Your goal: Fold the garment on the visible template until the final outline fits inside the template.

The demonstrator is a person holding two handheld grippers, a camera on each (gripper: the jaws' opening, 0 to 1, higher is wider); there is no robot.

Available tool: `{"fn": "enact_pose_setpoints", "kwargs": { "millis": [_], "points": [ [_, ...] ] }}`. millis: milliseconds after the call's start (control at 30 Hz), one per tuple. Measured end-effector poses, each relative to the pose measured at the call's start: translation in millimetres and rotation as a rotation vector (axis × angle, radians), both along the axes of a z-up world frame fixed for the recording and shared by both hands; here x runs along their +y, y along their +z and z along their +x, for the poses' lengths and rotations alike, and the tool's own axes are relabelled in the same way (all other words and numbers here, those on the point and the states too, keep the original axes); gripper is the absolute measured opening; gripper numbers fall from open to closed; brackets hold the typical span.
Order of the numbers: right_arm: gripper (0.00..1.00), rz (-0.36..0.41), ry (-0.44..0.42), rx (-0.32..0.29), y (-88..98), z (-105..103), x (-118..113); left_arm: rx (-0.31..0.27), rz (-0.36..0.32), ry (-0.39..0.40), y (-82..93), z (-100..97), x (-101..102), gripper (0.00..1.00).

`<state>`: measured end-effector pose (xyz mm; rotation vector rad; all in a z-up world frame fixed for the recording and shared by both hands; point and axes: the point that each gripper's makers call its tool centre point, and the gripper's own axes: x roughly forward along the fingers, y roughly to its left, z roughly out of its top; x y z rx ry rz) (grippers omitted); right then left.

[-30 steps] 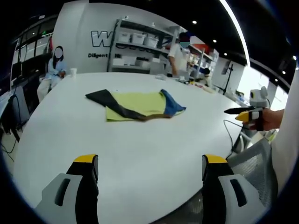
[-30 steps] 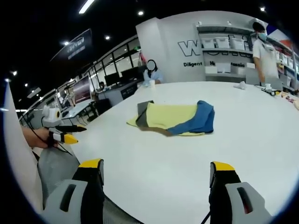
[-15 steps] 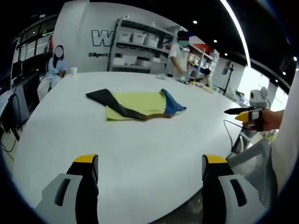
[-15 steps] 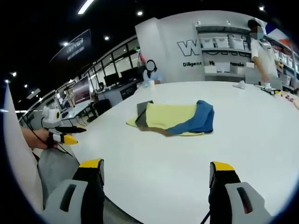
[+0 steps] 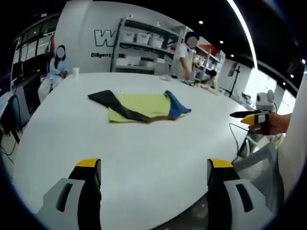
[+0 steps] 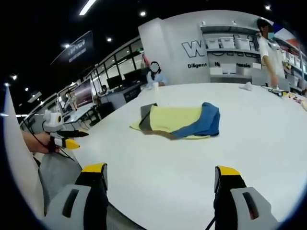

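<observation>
A folded garment (image 5: pixel 141 107) lies flat on the round white table (image 5: pixel 144 153), far ahead of both grippers. It shows a yellow middle, a dark grey flap on one side, a blue flap on the other and a brown strip along one edge. I cannot tell whether the yellow is cloth or a template. In the right gripper view the garment (image 6: pixel 180 120) lies mid-table. My left gripper (image 5: pixel 154 167) hangs open over the near table edge, holding nothing. My right gripper (image 6: pixel 161 170) is open too and holds nothing. Each shows in the other's view, off the table's side: right gripper (image 5: pixel 250 116), left gripper (image 6: pixel 67 136).
A person sits beyond the far edge of the table (image 5: pixel 58 67), with a white cup (image 5: pixel 75 73) on the table nearby. Another person (image 5: pixel 184 55) stands by shelves of white bins (image 5: pixel 144 43). A grey mesh chair (image 5: pixel 259 163) sits beside the table's near edge.
Garment and both grippers stay where they were. The person standing by the shelves has shifted a little.
</observation>
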<state>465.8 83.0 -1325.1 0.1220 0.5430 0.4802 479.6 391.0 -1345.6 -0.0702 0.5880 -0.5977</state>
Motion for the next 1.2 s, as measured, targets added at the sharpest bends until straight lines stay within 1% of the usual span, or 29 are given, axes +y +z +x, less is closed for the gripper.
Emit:
{"fn": "enact_pose_setpoints", "kwargs": {
  "millis": [533, 667, 900, 1033, 1200],
  "points": [
    [0.88, -0.003, 0.014, 0.001, -2.2, 11.4, 0.2, 0.024, -0.005, -0.006, -2.9, 0.9, -2.3, 0.89],
    [0.87, -0.005, 0.018, -0.003, -1.9, 16.5, 0.6, 0.027, -0.002, -0.015, -2.8, 4.7, -4.9, 0.88],
    [0.83, -0.021, 0.038, -0.018, -4.0, 29.7, 1.8, 0.023, 0.016, -0.048, -2.0, 22.5, -11.1, 0.86],
    [0.79, -0.034, 0.056, -0.035, -4.6, 41.1, 3.2, 0.011, 0.042, -0.090, -2.6, 36.6, -18.2, 0.82],
    [0.74, -0.066, 0.095, -0.058, -8.6, 59.0, 5.5, 0.004, 0.078, -0.149, -9.0, 57.9, -28.5, 0.79]
  ]
}}
